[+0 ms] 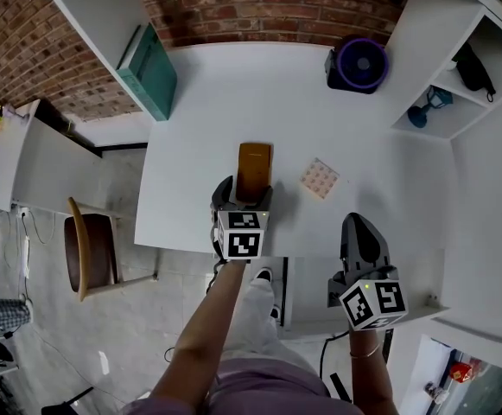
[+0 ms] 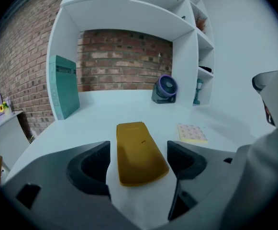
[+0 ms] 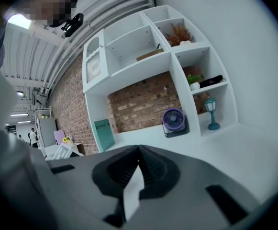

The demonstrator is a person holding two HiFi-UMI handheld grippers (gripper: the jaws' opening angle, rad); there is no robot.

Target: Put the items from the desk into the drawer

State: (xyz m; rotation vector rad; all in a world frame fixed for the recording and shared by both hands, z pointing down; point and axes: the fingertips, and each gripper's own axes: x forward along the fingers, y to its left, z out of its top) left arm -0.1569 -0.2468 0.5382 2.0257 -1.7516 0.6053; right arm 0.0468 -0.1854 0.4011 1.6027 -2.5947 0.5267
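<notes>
On desk [image 1: 233, 85]: yellow case [image 1: 254, 168] between jaws of left tool [image 2: 139, 156] (released, not touching); right tool [image 3: 139, 150] clenched.

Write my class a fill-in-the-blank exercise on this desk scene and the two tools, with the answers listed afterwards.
1. The jaws of the left tool stand ____, with the yellow case lying between them.
2. The jaws of the right tool are ____, with nothing between them.
3. The fan at the back of the desk is ____ in colour.
4. In the head view, the patterned notepad lies to the ____ of the yellow case.
Answers: open; shut; purple; right.
</notes>
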